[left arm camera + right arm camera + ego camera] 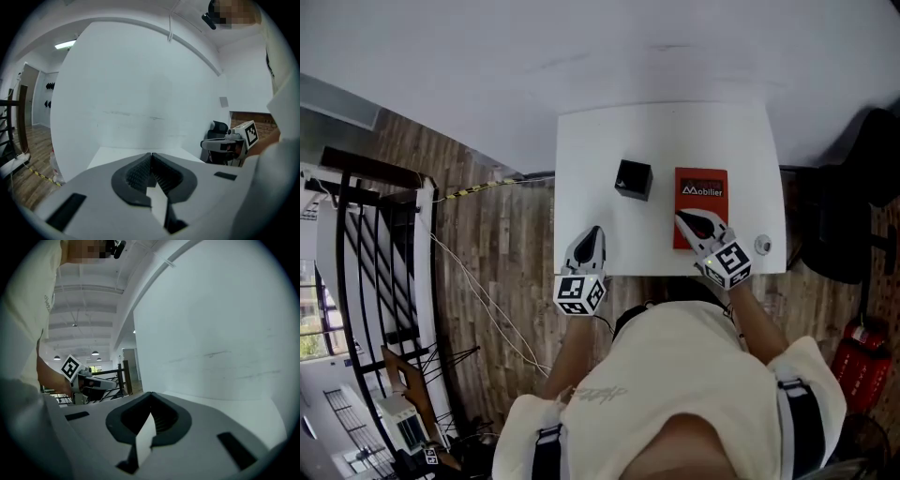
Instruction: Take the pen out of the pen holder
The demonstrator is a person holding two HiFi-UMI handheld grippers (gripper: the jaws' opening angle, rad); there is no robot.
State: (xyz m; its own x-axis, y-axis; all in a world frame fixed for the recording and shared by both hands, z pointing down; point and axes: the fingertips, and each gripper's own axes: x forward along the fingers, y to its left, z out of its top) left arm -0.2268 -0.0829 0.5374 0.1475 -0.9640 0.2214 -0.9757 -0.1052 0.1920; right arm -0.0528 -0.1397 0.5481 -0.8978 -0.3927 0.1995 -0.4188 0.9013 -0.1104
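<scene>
- Item: pen holder [633, 178], a black square box, open top facing up. It stood on the white table [581, 141] at the far-centre, just left of a red book [701, 192] and apart from it.
- Pen: not made out in any view. The holder's mouth read as a dark square only. Judged that a pen standing inside would have its long axis upright, out of the mouth.
- Left gripper [593, 232]: at the table's near edge, jaws pressed together along the ribbed pads [140, 171] with nothing between them. The holder lay at about 1 o'clock from its tips in the head view, near but not touching.
- Right gripper [682, 217]: over the near half of the red book, its tips meeting [151, 393] and nothing gripped. The holder lay at about 10 o'clock from its tips in the head view.
- Governing relation: the holder sat between and beyond the two claws, about equally far from each, so neither hand was clearly nearer. Both gripper views looked across the tabletop toward the white wall [140, 93], so neither claw was aimed down into the mouth.
- Judgement: either claw would need to part its jaws and come above the holder before any pen could be taken.
- Sundry: a small round object [762, 245] lay at the table's near right corner, well clear of the holder.
</scene>
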